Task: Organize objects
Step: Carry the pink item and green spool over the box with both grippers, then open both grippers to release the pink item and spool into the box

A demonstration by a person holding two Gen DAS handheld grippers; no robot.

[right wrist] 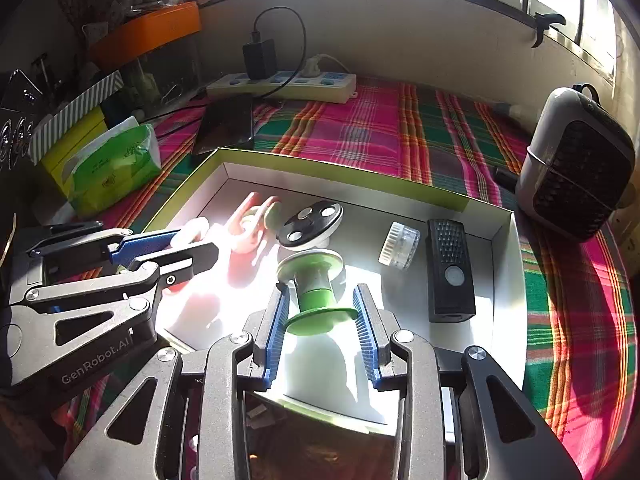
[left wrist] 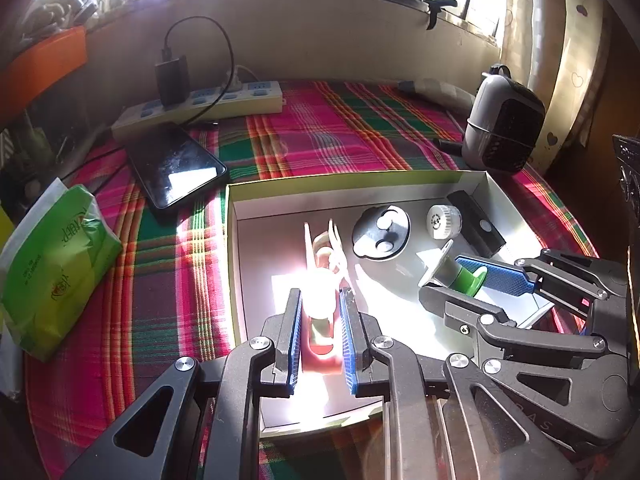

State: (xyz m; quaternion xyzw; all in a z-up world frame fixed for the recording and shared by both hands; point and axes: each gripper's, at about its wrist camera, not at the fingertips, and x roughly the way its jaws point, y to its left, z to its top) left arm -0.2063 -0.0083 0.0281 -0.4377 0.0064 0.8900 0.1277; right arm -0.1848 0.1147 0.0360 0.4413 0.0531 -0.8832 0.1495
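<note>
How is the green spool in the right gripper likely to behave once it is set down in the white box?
The green spool has round flanges, so laid on its side it would probably roll. Stood on a flange it should sit steadily. It looks like hard plastic, likely light and stiff; the right gripper holds it over the white box.

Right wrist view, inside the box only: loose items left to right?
Pink clip → black disc → clear-and-white knob → black remote. The green spool in the right tool overlaps the disc's span, so it is left out.
</note>
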